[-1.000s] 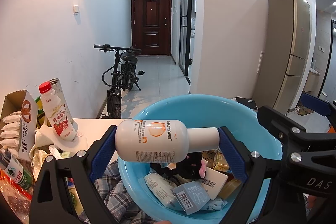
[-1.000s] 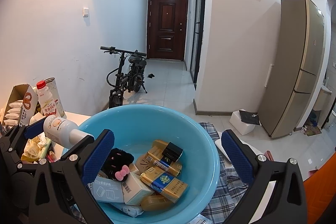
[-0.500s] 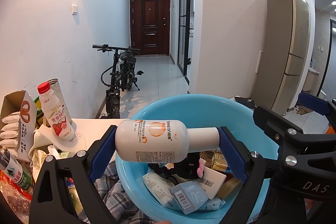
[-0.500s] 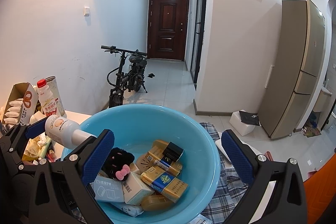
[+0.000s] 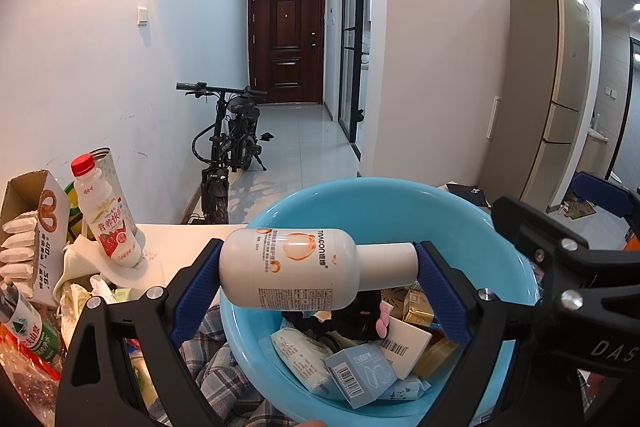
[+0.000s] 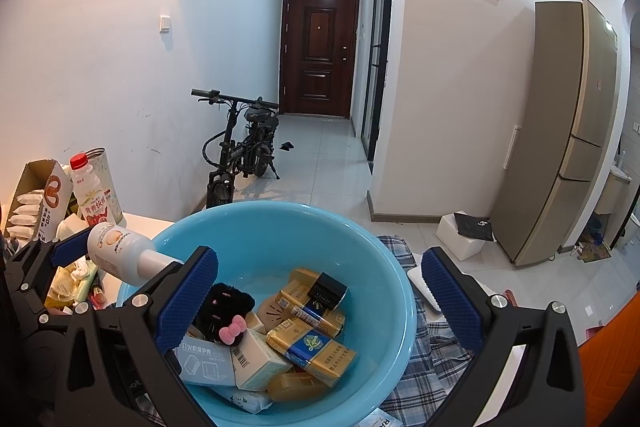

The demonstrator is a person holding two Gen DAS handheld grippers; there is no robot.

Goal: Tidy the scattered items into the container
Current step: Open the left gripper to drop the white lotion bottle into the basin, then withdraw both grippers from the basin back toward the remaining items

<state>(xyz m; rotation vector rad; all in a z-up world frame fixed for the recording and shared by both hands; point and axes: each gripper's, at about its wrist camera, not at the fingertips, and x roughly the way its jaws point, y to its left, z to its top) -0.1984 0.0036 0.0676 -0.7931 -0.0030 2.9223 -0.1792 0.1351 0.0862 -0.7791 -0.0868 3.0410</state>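
Observation:
My left gripper (image 5: pixel 318 281) is shut on a white lotion bottle (image 5: pixel 296 269), held sideways above the near left rim of the blue basin (image 5: pixel 400 203). The bottle also shows in the right wrist view (image 6: pixel 120 253), at the basin's left edge (image 6: pixel 280 219). The basin holds several small boxes, a black plush item (image 6: pixel 224 307) with a pink bow, and wipes packets. My right gripper (image 6: pixel 320 297) is open and empty, its fingers wide apart over the basin.
A red-capped drink bottle (image 5: pixel 106 215), a tin, a snack carton (image 5: pixel 32 235) and cluttered wrappers crowd the white table at left. A plaid cloth (image 6: pixel 424 367) lies under the basin. A bicycle (image 5: pixel 228 151) and a fridge (image 5: pixel 556 87) stand beyond the table.
The left gripper with the bottle has shifted slightly over the basin. The right gripper has barely moved.

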